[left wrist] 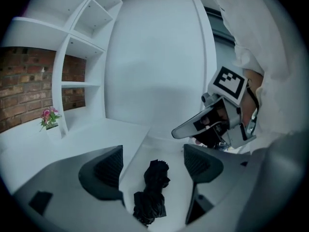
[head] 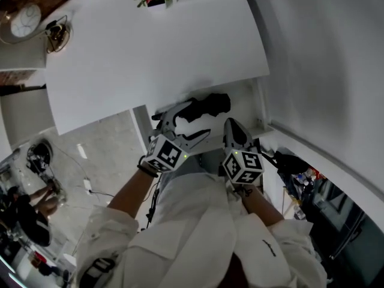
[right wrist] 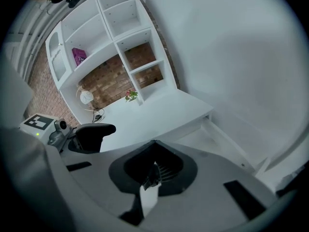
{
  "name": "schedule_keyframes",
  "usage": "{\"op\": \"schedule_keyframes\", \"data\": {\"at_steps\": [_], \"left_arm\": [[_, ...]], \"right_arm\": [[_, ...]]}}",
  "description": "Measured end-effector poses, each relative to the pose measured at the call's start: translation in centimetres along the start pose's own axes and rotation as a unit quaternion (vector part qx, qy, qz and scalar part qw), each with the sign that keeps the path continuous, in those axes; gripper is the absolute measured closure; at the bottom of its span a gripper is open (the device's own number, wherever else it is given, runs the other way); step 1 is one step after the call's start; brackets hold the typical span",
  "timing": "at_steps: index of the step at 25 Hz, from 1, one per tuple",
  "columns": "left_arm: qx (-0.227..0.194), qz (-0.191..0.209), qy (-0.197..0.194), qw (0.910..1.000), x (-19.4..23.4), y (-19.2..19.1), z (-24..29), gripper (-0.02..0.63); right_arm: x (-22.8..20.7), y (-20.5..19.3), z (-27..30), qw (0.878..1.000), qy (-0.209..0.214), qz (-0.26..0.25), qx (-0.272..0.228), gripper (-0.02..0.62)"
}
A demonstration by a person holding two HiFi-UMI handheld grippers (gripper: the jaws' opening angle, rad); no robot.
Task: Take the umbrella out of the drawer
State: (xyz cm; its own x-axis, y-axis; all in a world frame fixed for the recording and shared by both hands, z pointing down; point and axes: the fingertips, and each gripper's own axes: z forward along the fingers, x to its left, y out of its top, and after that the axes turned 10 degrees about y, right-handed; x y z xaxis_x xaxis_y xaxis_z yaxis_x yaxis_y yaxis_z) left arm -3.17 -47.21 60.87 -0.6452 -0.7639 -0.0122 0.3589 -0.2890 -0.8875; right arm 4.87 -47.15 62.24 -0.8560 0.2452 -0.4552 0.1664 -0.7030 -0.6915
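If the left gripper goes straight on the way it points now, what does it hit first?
Most likely the black umbrella, lying in the open drawer dead ahead between the left gripper's spread jaws. Depth is hard to judge, but nothing shows in between.

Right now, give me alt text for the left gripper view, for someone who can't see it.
A folded black umbrella lies in an open white drawer, below and between the open jaws of the left gripper, not yet gripped. The shut right gripper hovers at the right; white shelves and pink flowers stand at the left.
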Motion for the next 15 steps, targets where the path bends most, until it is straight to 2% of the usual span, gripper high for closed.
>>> {"op": "schedule_keyframes", "data": {"at_steps": [3, 7, 12, 15], "left_arm": [[0.027, 0.027, -0.011, 0.9992, -0.9, -2.1, 2.1, 0.213], [0.061, 0.04, -0.028, 0.9969, -2.3, -4.9, 4.7, 0.213], [0.106, 0.125, -0.041, 0.9856, -3.1, -8.7, 7.7, 0.213], [0.123, 0.146, -0.047, 0.9805, -3.5, -10.5, 9.1, 0.213]], "right_arm": [[-1.0, -0.9, 1.3, 1.0, 0.005, 0.013, 0.011, 0.578], [-2.1, -2.9, 2.5, 0.999, 0.001, 0.032, 0.034, 0.578], [-3.8, -4.4, 4.1, 0.998, -0.002, 0.037, 0.053, 0.578], [-4.9, -5.5, 4.6, 0.997, -0.007, 0.052, 0.064, 0.578]]}}
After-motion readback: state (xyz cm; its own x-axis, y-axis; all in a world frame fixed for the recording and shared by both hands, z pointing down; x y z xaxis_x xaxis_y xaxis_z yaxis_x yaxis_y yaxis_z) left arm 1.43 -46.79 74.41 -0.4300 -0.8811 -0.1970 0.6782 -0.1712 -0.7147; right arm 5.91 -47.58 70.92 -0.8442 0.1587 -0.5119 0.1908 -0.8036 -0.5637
